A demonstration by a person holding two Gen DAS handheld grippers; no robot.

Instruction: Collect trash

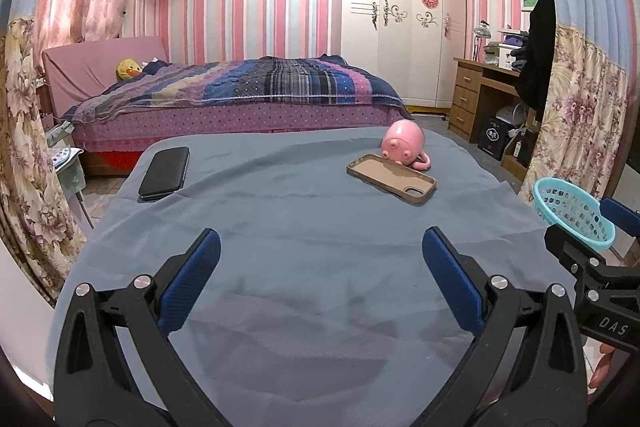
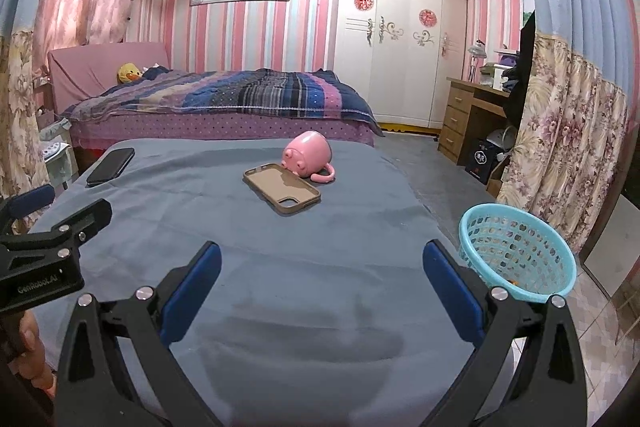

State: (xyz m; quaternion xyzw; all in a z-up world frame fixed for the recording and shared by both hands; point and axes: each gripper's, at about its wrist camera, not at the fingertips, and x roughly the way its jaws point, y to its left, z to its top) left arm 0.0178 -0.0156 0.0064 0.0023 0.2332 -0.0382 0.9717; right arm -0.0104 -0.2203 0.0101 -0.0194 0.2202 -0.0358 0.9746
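Observation:
A light blue plastic basket (image 2: 516,251) stands off the table's right edge; it also shows in the left wrist view (image 1: 572,213). My left gripper (image 1: 320,247) is open and empty above the near part of the blue-grey tablecloth (image 1: 300,227). My right gripper (image 2: 322,259) is open and empty too, beside the left one, with the basket just right of its right finger. A small orange bit shows through the basket's wall near its bottom; I cannot tell what it is.
On the cloth lie a tan phone case (image 2: 282,193), a pink cup on its side (image 2: 308,157) touching the case, and a black phone (image 2: 110,166) at the far left. A bed (image 2: 224,107), wardrobe (image 2: 396,47) and desk (image 2: 468,115) stand behind.

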